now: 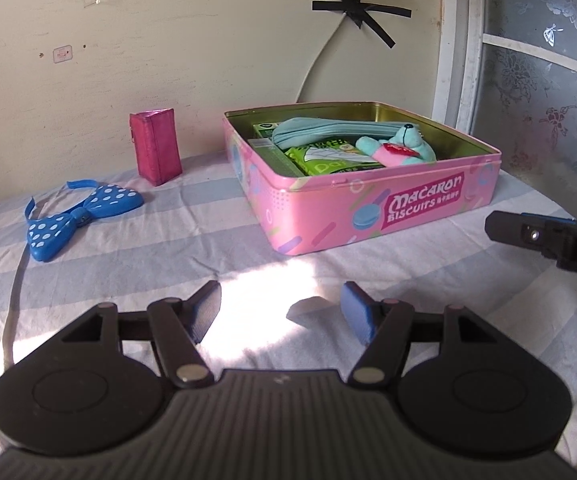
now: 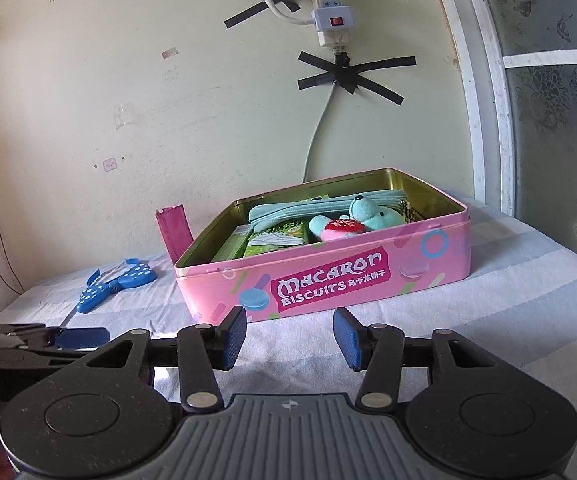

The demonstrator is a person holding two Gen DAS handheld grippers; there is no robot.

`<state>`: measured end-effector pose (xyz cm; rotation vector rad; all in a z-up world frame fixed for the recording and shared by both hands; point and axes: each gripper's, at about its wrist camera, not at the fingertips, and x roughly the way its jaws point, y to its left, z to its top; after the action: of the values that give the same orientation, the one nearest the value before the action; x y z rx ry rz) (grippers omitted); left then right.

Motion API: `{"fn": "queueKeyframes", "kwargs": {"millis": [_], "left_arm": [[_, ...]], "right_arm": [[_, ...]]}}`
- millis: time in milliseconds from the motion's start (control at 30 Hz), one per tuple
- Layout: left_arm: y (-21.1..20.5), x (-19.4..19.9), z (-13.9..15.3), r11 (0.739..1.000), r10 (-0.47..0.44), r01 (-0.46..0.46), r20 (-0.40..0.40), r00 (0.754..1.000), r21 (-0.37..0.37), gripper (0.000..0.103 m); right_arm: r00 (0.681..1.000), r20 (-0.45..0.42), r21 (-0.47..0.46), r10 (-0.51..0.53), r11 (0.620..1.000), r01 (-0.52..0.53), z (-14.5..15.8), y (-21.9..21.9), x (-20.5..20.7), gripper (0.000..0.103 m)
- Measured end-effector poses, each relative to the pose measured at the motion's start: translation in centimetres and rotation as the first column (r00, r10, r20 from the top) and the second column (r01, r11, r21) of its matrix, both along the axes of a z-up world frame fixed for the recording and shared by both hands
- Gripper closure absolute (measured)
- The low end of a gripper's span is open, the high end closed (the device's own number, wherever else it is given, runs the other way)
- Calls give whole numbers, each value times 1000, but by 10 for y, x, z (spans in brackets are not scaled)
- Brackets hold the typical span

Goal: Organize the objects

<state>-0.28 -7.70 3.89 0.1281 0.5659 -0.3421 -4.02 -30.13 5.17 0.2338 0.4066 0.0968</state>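
Glossy metal tin point(image 1: 328, 216), probably cotton sheet point(image 1: 208, 240)

The biscuit tin point(image 1: 368, 208) holds a plush bear point(image 1: 402, 146) and pouch point(image 1: 320, 130); left of it stand a wallet point(image 1: 155, 146) and bow tie point(image 1: 82, 214).

Contents count: one pink biscuit tin point(image 1: 368, 216), one teal pencil pouch point(image 1: 320, 130), one teal plush bear point(image 1: 398, 146), one pink standing case point(image 1: 155, 146), one blue polka-dot bow tie point(image 1: 84, 210), at least two green packets point(image 1: 328, 160).

Both wrist cameras low over bed, facing wall; share pink tin point(image 1: 368, 216) point(image 2: 328, 272), right nearer.
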Motion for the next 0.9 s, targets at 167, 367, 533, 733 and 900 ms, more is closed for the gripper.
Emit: {"fn": "queueKeyframes", "kwargs": {"millis": [167,367,533,733,900], "left_arm": [[7,0,-6,1000,15,-15,-12,1000,-3,35],[16,2,-10,999,31,-32,-18,999,-10,34],[21,4,-12,999,43,-43,-12,999,-8,34],[31,9,-13,998,63,-63,-15,998,-21,34],[42,15,-14,996,80,-80,-17,997,-32,34]], "right_arm": [[1000,-2,10,-19,1000,19,0,2,0,57],[999,-1,25,-52,998,52,0,2,1,53],[998,-13,18,-56,998,56,-2,7,5,52],[999,-21,-1,-42,999,42,-4,17,10,52],[1000,-18,-27,-19,999,18,1,28,18,52]]}}
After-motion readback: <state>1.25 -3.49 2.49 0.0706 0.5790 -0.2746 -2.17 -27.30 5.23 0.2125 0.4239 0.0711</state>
